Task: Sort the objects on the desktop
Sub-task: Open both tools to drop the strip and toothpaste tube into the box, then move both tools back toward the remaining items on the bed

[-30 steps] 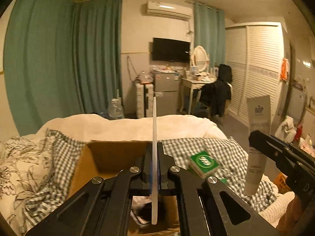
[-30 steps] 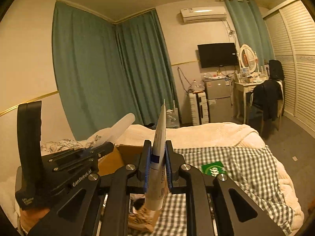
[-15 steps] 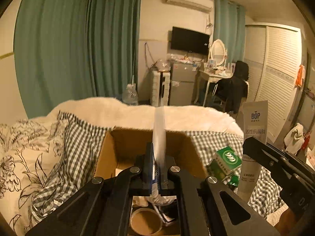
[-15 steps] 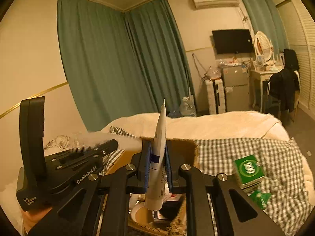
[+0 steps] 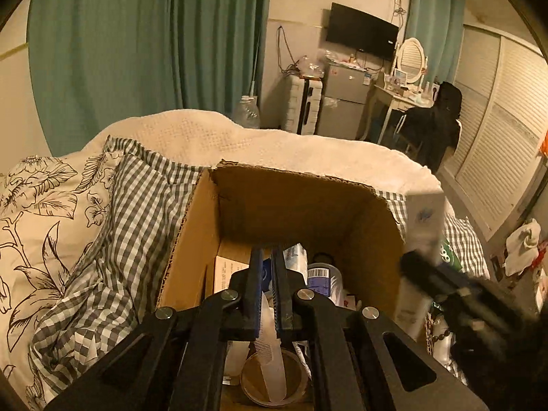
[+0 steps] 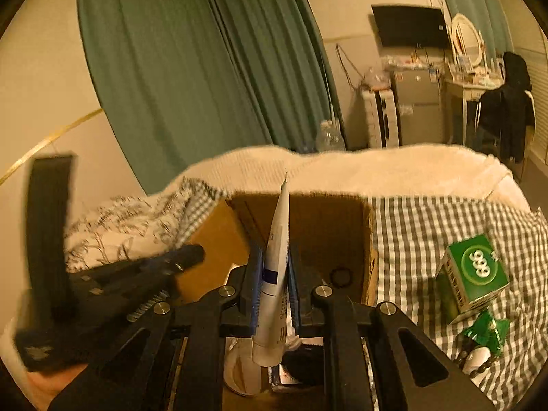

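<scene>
Your left gripper point(image 5: 269, 267) has just been opening, the white comb point(image 5: 270, 370) loose below it inside the cardboard box point(image 5: 301, 202). Your right gripper point(image 6: 275, 274) clamps the white tube point(image 6: 275, 274) above that box.

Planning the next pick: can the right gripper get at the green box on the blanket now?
Likely not yet: the right gripper is shut on the tube. The way itself looks free: the green box lies uncovered on the checked blanket.
</scene>
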A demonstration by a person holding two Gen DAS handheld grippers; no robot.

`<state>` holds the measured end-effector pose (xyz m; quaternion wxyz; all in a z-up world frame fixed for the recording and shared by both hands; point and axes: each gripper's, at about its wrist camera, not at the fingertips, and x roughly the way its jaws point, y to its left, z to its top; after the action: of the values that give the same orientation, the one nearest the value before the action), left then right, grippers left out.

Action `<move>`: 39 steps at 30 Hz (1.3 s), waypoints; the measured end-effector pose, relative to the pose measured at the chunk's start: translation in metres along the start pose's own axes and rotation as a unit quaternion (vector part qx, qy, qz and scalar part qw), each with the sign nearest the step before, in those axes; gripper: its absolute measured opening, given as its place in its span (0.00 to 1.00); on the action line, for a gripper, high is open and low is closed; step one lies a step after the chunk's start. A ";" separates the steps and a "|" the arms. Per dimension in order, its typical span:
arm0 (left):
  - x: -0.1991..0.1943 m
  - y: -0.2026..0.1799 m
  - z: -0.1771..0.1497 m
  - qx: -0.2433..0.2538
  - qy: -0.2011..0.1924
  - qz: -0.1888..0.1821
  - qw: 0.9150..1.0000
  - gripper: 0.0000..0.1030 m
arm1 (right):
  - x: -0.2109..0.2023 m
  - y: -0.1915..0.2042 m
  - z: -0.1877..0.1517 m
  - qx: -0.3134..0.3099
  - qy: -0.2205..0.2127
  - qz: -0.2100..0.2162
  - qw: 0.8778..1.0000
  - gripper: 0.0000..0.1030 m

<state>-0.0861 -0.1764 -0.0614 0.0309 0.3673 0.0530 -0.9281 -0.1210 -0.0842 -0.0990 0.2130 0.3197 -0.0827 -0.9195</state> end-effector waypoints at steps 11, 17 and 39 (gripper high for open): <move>-0.018 0.011 0.009 -0.040 -0.010 -0.017 0.999 0.64 | 0.004 -0.017 -0.007 0.031 0.007 -0.005 0.999 0.59; -0.039 0.009 0.011 -0.052 -0.040 -0.004 0.998 0.98 | -0.028 -0.016 0.001 0.027 -0.030 -0.017 0.999 0.71; -0.088 -0.056 0.007 -0.014 -0.098 -0.006 0.995 1.00 | -0.151 -0.051 0.010 0.020 -0.154 -0.086 0.984 1.00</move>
<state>-0.0325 -0.1199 0.0080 0.0355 0.2742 0.0651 -0.9588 -0.0378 0.0288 -0.0221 0.1115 0.1842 -0.1055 -0.9708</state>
